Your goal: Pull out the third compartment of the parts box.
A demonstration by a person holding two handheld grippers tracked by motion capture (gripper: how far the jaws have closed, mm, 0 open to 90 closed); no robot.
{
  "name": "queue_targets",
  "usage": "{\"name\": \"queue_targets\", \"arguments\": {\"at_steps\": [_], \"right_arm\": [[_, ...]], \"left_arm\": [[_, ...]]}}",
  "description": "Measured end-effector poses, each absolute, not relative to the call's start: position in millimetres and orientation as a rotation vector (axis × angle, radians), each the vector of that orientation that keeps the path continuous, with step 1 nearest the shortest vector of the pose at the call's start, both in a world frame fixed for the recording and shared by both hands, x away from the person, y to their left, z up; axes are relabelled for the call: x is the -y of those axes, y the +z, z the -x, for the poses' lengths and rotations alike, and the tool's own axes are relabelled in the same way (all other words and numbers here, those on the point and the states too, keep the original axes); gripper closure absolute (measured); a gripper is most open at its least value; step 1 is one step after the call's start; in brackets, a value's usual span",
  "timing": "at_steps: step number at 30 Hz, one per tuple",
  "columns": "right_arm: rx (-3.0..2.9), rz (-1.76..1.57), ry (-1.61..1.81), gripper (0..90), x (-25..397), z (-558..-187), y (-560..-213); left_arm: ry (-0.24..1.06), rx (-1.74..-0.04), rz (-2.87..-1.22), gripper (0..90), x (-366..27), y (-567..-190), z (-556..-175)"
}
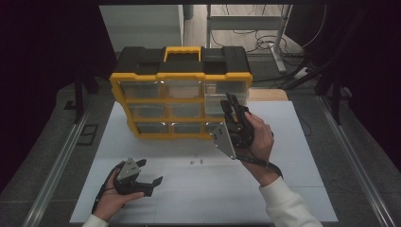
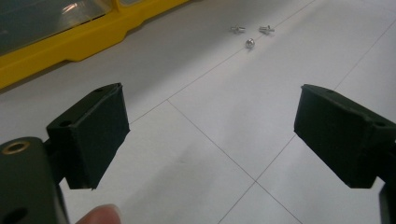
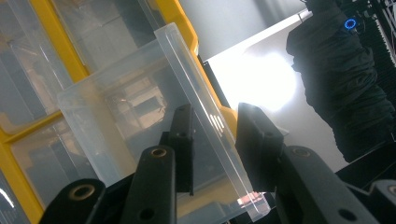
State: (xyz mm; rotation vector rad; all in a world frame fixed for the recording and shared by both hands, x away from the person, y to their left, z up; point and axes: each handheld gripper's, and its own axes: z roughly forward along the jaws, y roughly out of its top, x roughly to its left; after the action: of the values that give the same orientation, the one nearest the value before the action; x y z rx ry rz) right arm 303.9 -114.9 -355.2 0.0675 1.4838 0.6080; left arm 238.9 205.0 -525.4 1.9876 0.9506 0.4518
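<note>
Between right tongs (image 3: 215,149): clear drawer (image 3: 140,116).

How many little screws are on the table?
3. The screws lie close together on the white table in front of the yellow box: two side by side, one just nearer. More may be hidden.

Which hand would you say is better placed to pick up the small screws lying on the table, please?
The left. Its tool rests low on the table, jaws open and aimed at the screws just ahead. The right tool is raised at the organiser, jaws either side of a clear drawer's wall.
</note>
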Motion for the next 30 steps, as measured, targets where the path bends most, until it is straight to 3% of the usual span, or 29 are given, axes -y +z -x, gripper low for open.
{"name": "queue_targets", "arguments": {"at_steps": [30], "right_arm": [[-1.459, -0.060, 0.587, 69.8, 114.6, -299.4, -363.2]], "left_arm": [[0.454, -0.949, -1.987, 10.6, -204.6, -525.0, -238.3]]}}
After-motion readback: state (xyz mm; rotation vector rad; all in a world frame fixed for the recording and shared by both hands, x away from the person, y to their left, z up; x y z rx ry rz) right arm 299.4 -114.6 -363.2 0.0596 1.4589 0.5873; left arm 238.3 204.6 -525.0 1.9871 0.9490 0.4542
